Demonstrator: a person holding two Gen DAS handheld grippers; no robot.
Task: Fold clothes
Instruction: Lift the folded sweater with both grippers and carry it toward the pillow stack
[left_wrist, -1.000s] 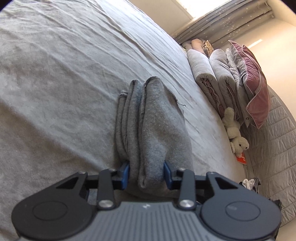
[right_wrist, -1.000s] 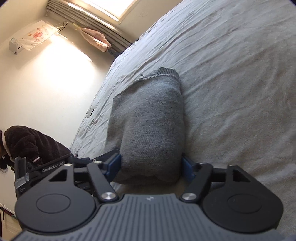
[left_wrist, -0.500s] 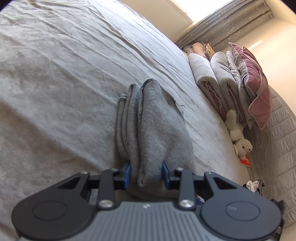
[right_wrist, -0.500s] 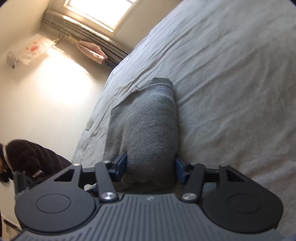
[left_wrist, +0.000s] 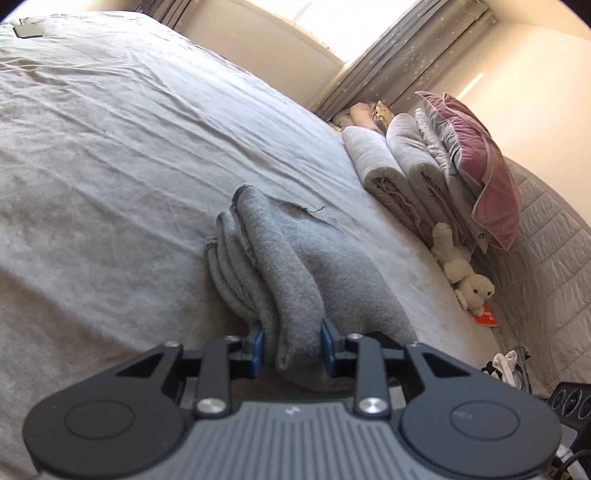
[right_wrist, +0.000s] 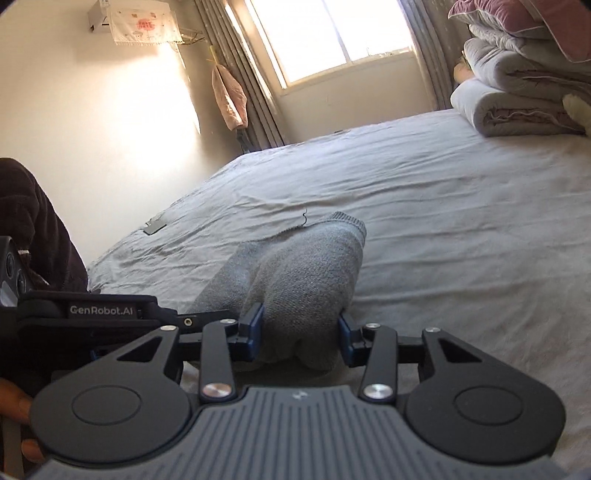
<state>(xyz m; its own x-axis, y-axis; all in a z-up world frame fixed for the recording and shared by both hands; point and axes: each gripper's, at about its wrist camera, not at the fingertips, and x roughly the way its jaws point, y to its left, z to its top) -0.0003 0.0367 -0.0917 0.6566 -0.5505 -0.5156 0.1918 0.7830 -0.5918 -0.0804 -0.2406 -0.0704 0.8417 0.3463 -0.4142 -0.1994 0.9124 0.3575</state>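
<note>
Both grippers have tilted up since a second ago, and their jaws have just been closing: the left gripper (left_wrist: 291, 345) and the right gripper (right_wrist: 300, 336) each pinch the near end of the folded grey sweater (left_wrist: 295, 266). It lies mid-bed (left_wrist: 110, 155), seemingly gripped for lifting as one bundle. Open sheet runs toward 12 o'clock; rolled quilts (left_wrist: 399, 173) crowd 2 o'clock.

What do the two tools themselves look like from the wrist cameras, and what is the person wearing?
Both are alike: the left tool and right tool have a ribbed grey body, black linkage arms with silver screws, round black discs either side, and blue finger pads. The left tool's side, seen from the right wrist camera, bears white "GenRobot.AI" lettering. The person wears a dark fuzzy sleeve.
</note>
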